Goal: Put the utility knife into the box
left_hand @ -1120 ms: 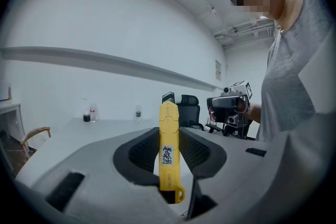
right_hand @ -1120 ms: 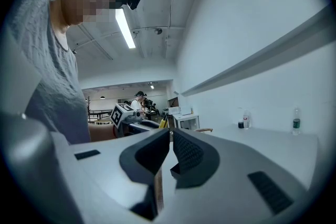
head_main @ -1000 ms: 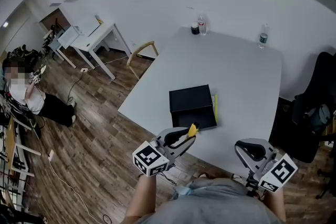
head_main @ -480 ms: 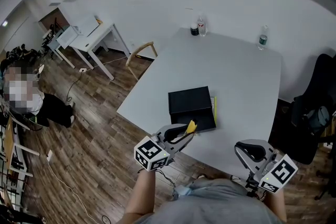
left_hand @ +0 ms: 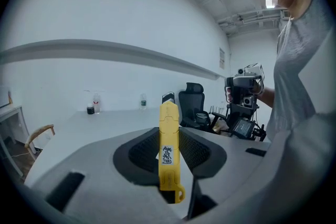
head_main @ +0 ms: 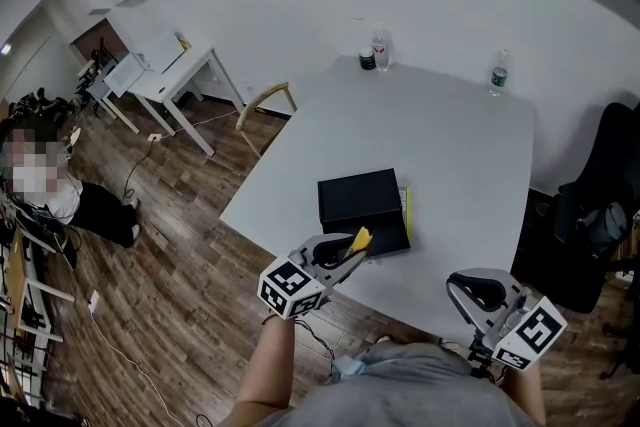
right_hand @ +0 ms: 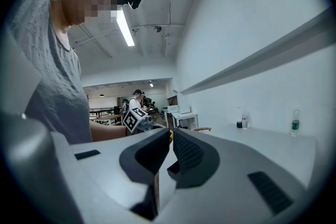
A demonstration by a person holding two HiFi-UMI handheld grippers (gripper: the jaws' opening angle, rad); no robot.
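Observation:
A yellow utility knife stands upright between the jaws of my left gripper, which is shut on it. The knife's tip hangs just at the near edge of the black box, which lies on the white table with a thin yellow strip along its right side. My right gripper hovers at the table's near right edge, jaws shut with nothing between them.
Two water bottles and a dark jar stand along the table's far edge. A black office chair is at the right. A wooden chair, a white desk and a person are on the left.
My left gripper has edged forward and a little lower with the knife, closer to the box's near edge. The right gripper has stayed where it was.

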